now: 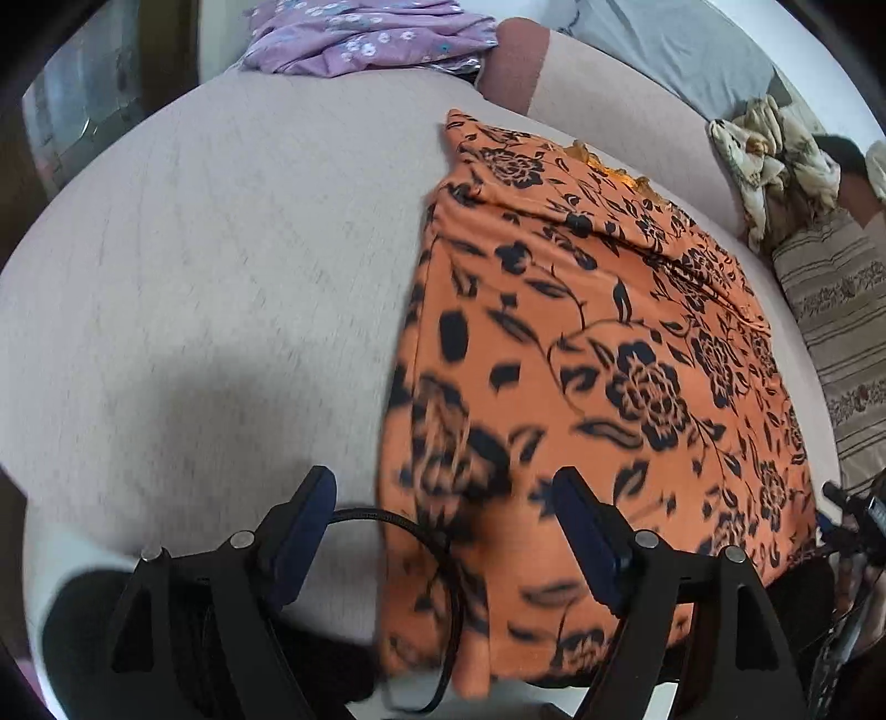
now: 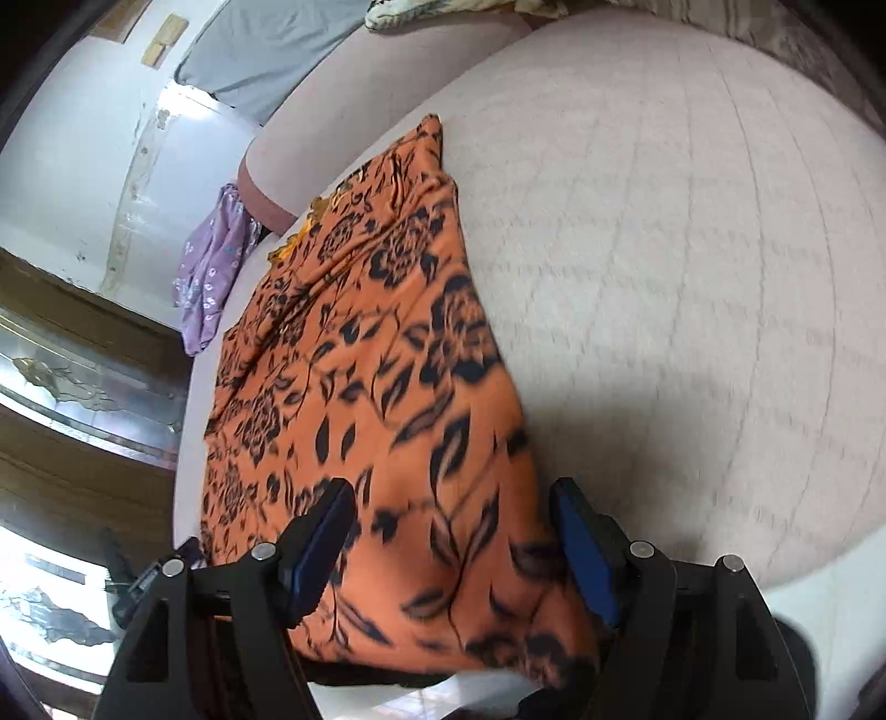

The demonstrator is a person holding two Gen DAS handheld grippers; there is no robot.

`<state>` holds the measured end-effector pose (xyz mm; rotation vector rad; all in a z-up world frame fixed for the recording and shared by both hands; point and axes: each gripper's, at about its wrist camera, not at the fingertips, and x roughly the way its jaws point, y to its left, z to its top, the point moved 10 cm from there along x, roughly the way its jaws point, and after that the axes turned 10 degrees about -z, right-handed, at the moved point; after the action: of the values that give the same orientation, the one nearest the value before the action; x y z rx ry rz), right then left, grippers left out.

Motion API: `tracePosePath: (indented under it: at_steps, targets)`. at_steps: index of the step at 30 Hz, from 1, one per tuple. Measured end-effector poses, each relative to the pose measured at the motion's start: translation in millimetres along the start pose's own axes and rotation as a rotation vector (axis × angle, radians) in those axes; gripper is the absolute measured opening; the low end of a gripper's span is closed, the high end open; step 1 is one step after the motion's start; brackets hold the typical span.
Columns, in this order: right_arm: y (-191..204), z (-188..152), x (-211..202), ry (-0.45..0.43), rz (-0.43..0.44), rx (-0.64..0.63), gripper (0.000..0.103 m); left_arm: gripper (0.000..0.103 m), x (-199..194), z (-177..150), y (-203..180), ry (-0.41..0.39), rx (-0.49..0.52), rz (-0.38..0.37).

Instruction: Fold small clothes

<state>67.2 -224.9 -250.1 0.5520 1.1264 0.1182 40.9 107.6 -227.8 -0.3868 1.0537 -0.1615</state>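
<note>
The pale bed surface (image 1: 194, 277) fills everything ahead of both sets of jaws, and on it the orange floral garment (image 1: 581, 332) lies spread in a long strip, already folded lengthwise by the look of its doubled edge. Its near end hangs over the bed's edge directly under both tools. The left gripper (image 1: 443, 531) has its jaws wide apart, the garment's left border running between them; nothing is pinched. The right gripper (image 2: 451, 543) is likewise spread, straddling the garment's right near corner, pads clear of the cloth. I judge the step to be the reach for the near hem before a crosswise fold; next, both must drop and close on the two near corners together. Far beyond the jaws lie a purple flowered cloth (image 1: 365, 39), a grey pillow (image 1: 664, 50) and a striped cushion (image 1: 841, 310)
</note>
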Motion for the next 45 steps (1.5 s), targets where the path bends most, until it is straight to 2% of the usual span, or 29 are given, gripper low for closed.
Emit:
tracePosePath:
  at_steps: [4, 8, 9, 11, 15, 17, 20, 21, 22, 23, 24, 25, 28, 30, 31, 33, 35, 38, 39, 40, 41, 45]
  targets:
    - [1.1, -20.2, -4.2, 0.017, 0.027, -0.012, 0.075, 0.081, -9.6, -16.2, 7.6, 0.007, -0.035, -0.009]
    - [10.6, -31.1, -9.8, 0.030, 0.087, -0.040, 0.066, 0.080, -8.0, -27.3, 8.6, 0.029, -0.065, -0.041]
    - [11.2, -32.8, -8.6, 0.035, 0.082, -0.049, 0.066, 0.077, -3.8, -34.0, 11.3, 0.050, -0.078, -0.036]
    - [7.9, -36.1, -2.2, 0.053, 0.063, -0.045, 0.063, 0.059, -0.6, -42.6, 17.0, 0.069, -0.093, 0.002]
    - [9.1, -38.2, -3.1, 0.049, 0.072, -0.051, 0.058, 0.057, -3.2, -45.8, 14.2, 0.066, -0.100, -0.025]
    - [7.4, -39.3, -1.5, 0.053, 0.071, -0.048, 0.058, 0.060, -1.1, -47.4, 14.5, 0.071, -0.084, -0.014]
    - [7.2, -38.7, 0.5, 0.054, 0.072, -0.049, 0.058, 0.058, -1.3, -48.6, 13.5, 0.070, -0.060, 0.003]
    - [7.1, -38.8, 0.8, 0.056, 0.070, -0.053, 0.058, 0.051, -0.5, -48.1, 13.1, 0.072, -0.056, 0.005]
    - [6.9, -38.6, 1.2, 0.059, 0.069, -0.055, 0.058, 0.021, -1.2, -48.8, 12.4, 0.074, -0.052, 0.011]
    - [7.1, -38.5, 0.9, 0.061, 0.073, -0.060, 0.050, 0.007, -2.8, -47.7, 10.7, 0.078, -0.048, -0.006]
    - [8.8, -38.9, -0.2, 0.063, 0.083, -0.063, 0.037, 0.007, -4.6, -42.8, 6.0, 0.071, -0.056, -0.034]
    - [11.3, -39.5, -1.8, 0.067, 0.092, -0.065, 0.016, 0.006, -10.1, -38.0, 3.0, 0.049, -0.049, -0.043]
    - [20.2, -32.4, -15.2, 0.045, 0.136, -0.070, 0.014, 0.006, -34.1, -17.4, -13.3, -0.036, -0.017, -0.094]
    - [19.7, -20.5, -26.9, -0.005, 0.140, -0.054, 0.014, 0.009, -38.0, -10.4, -15.4, -0.057, -0.022, -0.099]
    - [13.8, -15.7, -26.9, -0.024, 0.107, -0.047, 0.019, 0.009, -33.9, -9.8, -14.0, -0.058, -0.019, -0.094]
    - [3.3, -17.7, -13.8, 0.032, 0.097, -0.012, 0.029, 0.018, -17.0, -17.5, -6.2, -0.006, -0.033, -0.061]
    - [-2.5, -24.6, -3.8, 0.067, 0.078, 0.005, 0.065, 0.054, 0.3, -31.2, 3.0, 0.065, -0.076, -0.039]
    - [2.1, -30.9, -0.7, 0.074, 0.075, -0.034, 0.065, 0.054, 1.3, -31.6, 0.0, 0.038, -0.039, -0.018]
    - [3.4, -31.7, 0.0, 0.081, 0.073, -0.045, 0.063, 0.053, 1.2, -30.8, -3.4, 0.046, -0.016, -0.017]
    - [4.9, -32.3, 0.6, 0.085, 0.083, -0.051, 0.042, 0.027, 1.0, -29.8, -6.1, 0.053, -0.005, -0.027]
    - [8.6, -33.2, 1.1, 0.093, 0.103, -0.062, 0.014, 0.005, 0.5, -27.6, -6.6, 0.062, 0.007, -0.018]
    - [17.9, -34.3, 3.0, 0.097, 0.123, -0.064, 0.014, 0.006, -9.9, -19.7, -7.7, 0.025, -0.009, -0.044]
